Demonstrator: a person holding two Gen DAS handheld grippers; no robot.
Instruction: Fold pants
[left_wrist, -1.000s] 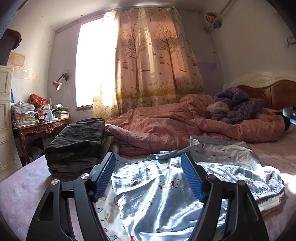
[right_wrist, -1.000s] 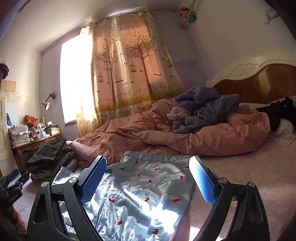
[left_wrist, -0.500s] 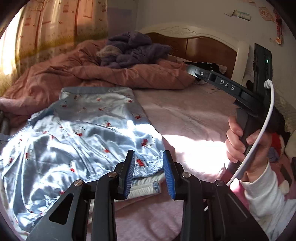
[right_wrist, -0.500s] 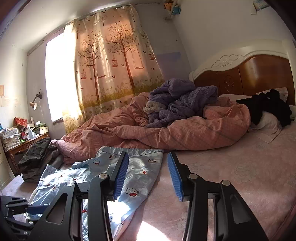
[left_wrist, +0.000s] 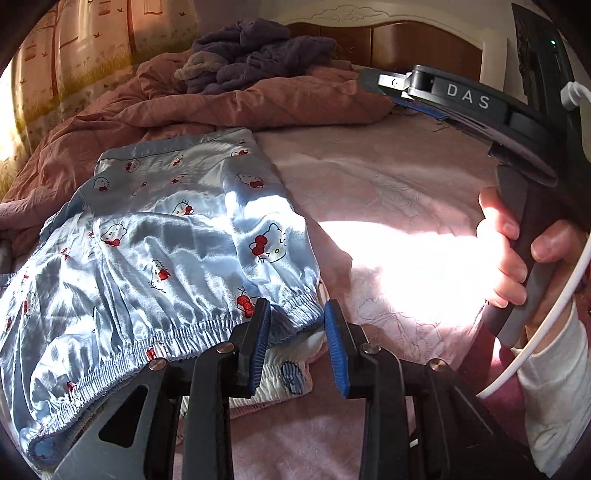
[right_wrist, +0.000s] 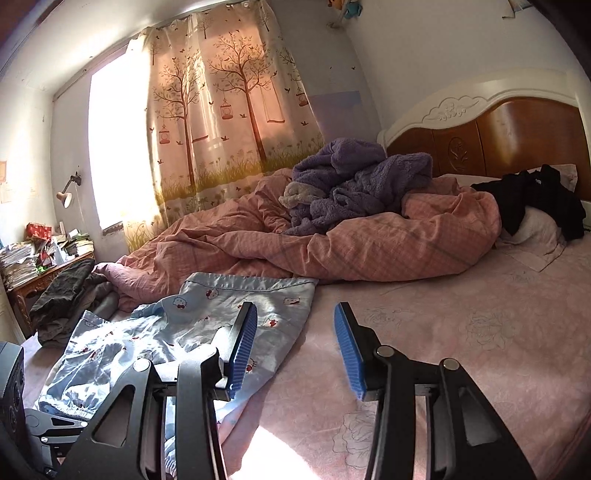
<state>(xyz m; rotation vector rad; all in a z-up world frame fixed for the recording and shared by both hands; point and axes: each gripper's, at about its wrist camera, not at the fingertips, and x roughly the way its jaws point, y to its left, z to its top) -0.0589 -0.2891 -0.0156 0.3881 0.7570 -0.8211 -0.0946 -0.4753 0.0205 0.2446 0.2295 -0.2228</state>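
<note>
Light blue satin pants (left_wrist: 155, 251) with a red-bow cat print lie spread on the pink bed, also in the right wrist view (right_wrist: 177, 332). My left gripper (left_wrist: 297, 332) is partly open, its blue pads astride the elastic waistband corner (left_wrist: 295, 306), not closed on it. My right gripper (right_wrist: 291, 343) is open and empty above the bed sheet, just right of the pants' leg edge. In the left wrist view the right gripper's body (left_wrist: 480, 107) shows at the right, held by a hand (left_wrist: 509, 251).
A rumpled pink quilt (right_wrist: 332, 243) with a purple fleece (right_wrist: 354, 184) lies behind the pants. Black clothes on a pillow (right_wrist: 539, 206) sit by the headboard. Dark folded clothes (right_wrist: 62, 291) and a cluttered desk (right_wrist: 33, 254) are at the left. Pink sheet (right_wrist: 461, 332) stretches right.
My left gripper swung right and dropped to the waistband corner, its jaws narrowing from wide open. My right gripper narrowed, then reopened somewhat, moving right off the pants.
</note>
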